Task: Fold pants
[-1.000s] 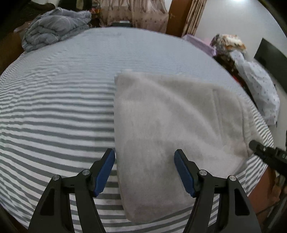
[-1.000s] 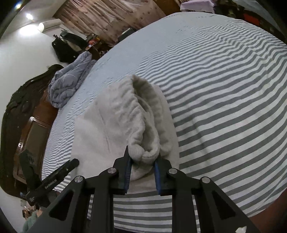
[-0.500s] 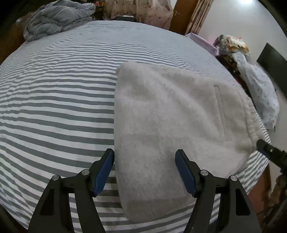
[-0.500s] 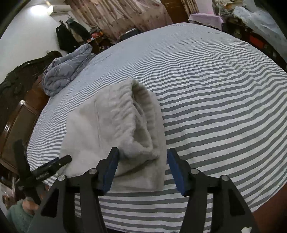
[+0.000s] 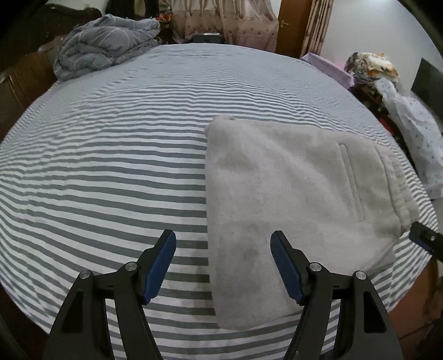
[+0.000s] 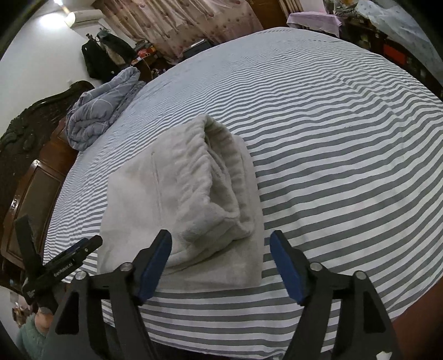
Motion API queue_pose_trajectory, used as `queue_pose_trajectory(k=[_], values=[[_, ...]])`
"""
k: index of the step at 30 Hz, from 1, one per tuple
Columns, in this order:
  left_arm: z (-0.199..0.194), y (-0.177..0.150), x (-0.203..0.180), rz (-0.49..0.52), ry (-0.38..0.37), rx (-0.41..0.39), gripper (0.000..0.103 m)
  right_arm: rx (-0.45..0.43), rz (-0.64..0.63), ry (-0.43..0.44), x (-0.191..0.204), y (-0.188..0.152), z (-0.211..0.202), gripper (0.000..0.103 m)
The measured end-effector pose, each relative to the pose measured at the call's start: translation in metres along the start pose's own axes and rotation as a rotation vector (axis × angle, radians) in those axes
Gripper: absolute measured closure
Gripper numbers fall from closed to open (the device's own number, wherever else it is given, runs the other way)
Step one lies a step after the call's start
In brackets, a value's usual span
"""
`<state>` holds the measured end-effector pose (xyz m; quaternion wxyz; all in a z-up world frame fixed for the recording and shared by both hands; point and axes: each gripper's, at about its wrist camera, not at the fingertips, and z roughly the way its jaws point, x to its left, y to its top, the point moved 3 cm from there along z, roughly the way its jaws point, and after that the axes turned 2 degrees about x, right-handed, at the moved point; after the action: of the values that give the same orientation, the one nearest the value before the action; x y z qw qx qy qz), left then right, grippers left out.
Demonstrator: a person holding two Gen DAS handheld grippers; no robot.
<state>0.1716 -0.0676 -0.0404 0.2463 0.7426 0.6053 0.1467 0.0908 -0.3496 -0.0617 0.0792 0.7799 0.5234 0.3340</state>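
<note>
The light grey fleece pants [image 5: 290,199] lie folded in a flat stack on the striped bed [image 5: 110,171], near its front right edge. In the right wrist view the pants [image 6: 188,199] show the ribbed waistband end folded on top, facing me. My left gripper [image 5: 223,263] is open and empty, hovering over the pants' near left corner. My right gripper [image 6: 220,263] is open and empty, just short of the waistband end. The right gripper's tip also shows in the left wrist view [image 5: 423,238], and the left gripper shows in the right wrist view [image 6: 72,257].
A crumpled grey-blue duvet [image 5: 105,52] lies at the bed's far left corner. A dark wooden headboard [image 6: 30,155] runs along the left side. Clutter and a dotted fabric bundle [image 5: 412,130] stand off the bed to the right. Curtains [image 5: 221,22] hang behind.
My right gripper let go of the waistband end, opened wide and drew back. The waistband now rests on the stack. My left gripper stayed open and pulled back a little.
</note>
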Motion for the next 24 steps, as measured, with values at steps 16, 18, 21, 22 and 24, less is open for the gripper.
queue_pose_trajectory(k=[16, 18, 21, 22, 24], values=[[0.010, 0.004, 0.007, 0.012, 0.049, 0.024, 0.031, 0.083, 0.055, -0.010, -0.014, 0.009, 0.035, 0.015], [0.009, 0.004, 0.008, -0.003, 0.014, 0.021, 0.030, 0.110, 0.078, 0.014, -0.022, 0.009, 0.042, 0.015], [0.012, 0.007, 0.019, -0.048, -0.037, 0.032, 0.030, 0.129, 0.102, 0.068, -0.030, 0.010, 0.049, 0.015], [0.013, 0.008, 0.022, -0.062, -0.055, 0.036, 0.030, 0.130, 0.091, 0.076, -0.029, 0.011, 0.049, 0.016], [0.016, 0.010, 0.030, -0.099, -0.107, 0.047, 0.030, 0.135, 0.070, 0.085, -0.028, 0.012, 0.050, 0.017]])
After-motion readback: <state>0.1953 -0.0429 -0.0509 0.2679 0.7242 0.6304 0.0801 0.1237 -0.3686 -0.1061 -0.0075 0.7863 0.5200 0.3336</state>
